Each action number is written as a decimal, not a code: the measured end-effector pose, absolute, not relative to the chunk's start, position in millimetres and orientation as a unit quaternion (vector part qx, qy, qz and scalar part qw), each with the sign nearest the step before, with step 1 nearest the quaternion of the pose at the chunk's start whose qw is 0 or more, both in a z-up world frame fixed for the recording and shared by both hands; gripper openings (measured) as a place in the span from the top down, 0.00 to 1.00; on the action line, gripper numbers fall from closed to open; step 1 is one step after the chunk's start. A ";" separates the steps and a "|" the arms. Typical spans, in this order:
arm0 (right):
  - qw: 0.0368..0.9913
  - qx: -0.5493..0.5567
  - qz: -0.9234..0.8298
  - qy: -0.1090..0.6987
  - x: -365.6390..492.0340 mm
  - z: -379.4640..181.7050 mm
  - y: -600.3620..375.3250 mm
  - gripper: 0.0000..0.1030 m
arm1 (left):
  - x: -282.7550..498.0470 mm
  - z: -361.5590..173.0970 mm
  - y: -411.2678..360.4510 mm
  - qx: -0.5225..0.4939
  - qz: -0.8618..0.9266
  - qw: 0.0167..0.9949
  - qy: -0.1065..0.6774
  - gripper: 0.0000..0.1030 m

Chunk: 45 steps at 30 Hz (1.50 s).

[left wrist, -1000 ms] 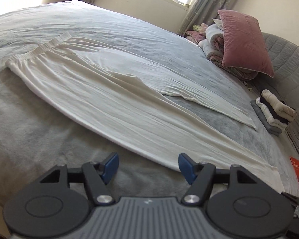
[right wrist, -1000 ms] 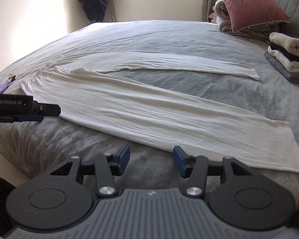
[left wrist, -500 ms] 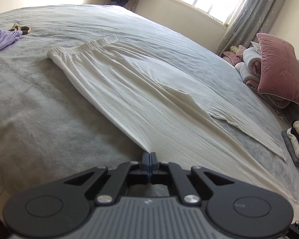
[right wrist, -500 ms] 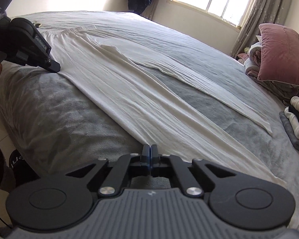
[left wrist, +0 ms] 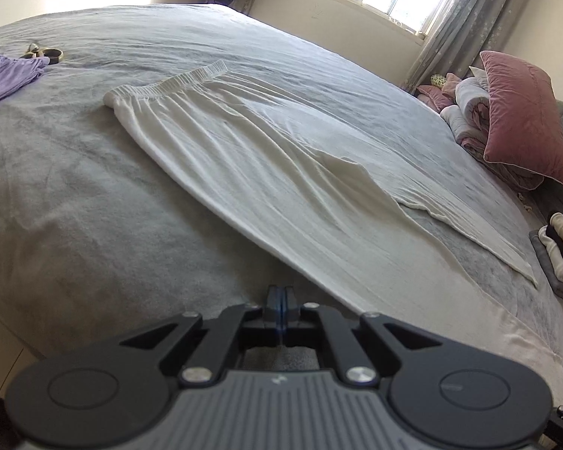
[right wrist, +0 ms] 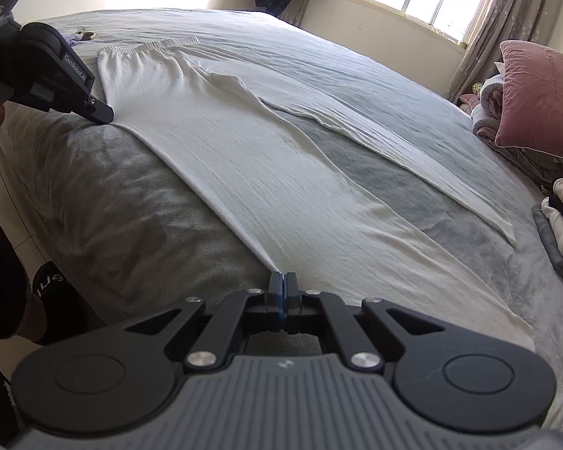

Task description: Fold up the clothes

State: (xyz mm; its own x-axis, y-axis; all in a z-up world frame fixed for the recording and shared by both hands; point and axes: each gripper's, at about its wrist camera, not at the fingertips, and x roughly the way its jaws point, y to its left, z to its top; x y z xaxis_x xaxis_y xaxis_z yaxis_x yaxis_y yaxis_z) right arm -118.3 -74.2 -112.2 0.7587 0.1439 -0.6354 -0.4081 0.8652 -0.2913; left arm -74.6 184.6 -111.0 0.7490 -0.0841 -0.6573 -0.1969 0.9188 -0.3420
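From the left wrist, we see the white trousers (left wrist: 266, 172) spread flat on the grey bed (left wrist: 75, 202), waistband at the far left, the two legs running right and parting into a V. Our left hand-held gripper (left wrist: 280, 302) has its jaws pressed together at the trousers' near edge; whether cloth sits between the pads we cannot tell here. A purple garment (left wrist: 7, 75) lies at the far left, and a pink pillow (left wrist: 521, 120) with folded clothes (left wrist: 559, 255) at the right.

From the right wrist, our right hand-held gripper (right wrist: 282, 292) is pinched onto the near hem of the trousers (right wrist: 244, 150), the cloth drawn to a point at its tips. The left hand-held gripper (right wrist: 103, 114) touches the same edge nearer the waistband. We judge that two grips along one side suit lifting the near leg over the far one.
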 end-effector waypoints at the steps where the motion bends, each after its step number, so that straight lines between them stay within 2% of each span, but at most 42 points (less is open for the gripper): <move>1: 0.914 -0.215 0.148 0.311 -119.7 -111.3 -73.6 0.97 | -75.8 -110.3 185.0 -0.202 0.027 0.913 0.354 0.97; 2: 0.914 -0.218 0.146 0.309 -121.0 -110.4 -72.9 0.92 | -77.0 -109.5 185.3 -0.204 0.023 0.912 0.355 0.95; 5: 0.916 -0.228 0.134 0.303 -125.5 -107.9 -75.9 0.75 | -81.5 -105.3 184.1 -0.216 0.009 0.907 0.361 0.80; 6: 0.917 -0.227 0.130 0.302 -126.4 -107.2 -80.1 0.65 | -82.9 -103.3 180.0 -0.212 0.004 0.907 0.363 0.73; 7: 0.918 -0.223 0.127 0.302 -127.2 -106.7 -85.2 0.64 | -84.3 -101.4 175.9 -0.208 0.000 0.908 0.365 0.69; 19: 0.926 -0.195 0.064 0.316 -135.5 -108.1 -144.1 0.64 | -102.5 -96.9 88.6 -0.087 -0.120 0.918 0.367 0.63; 29: 0.927 -0.182 0.005 0.327 -140.9 -109.2 -200.8 0.64 | -122.9 -97.5 1.7 0.064 -0.255 0.910 0.321 0.54; 41: 0.920 -0.216 -0.027 0.325 -141.8 -113.5 -236.3 0.66 | -113.9 -110.1 -71.2 0.170 -0.311 0.891 0.285 0.55; 44: 0.916 -0.237 -0.032 0.323 -138.4 -116.5 -238.1 0.70 | -109.3 -112.5 -84.1 0.186 -0.313 0.888 0.280 0.57; 45: 0.914 -0.244 -0.033 0.323 -136.6 -118.1 -238.6 0.73 | -107.9 -113.3 -88.2 0.191 -0.314 0.888 0.278 0.61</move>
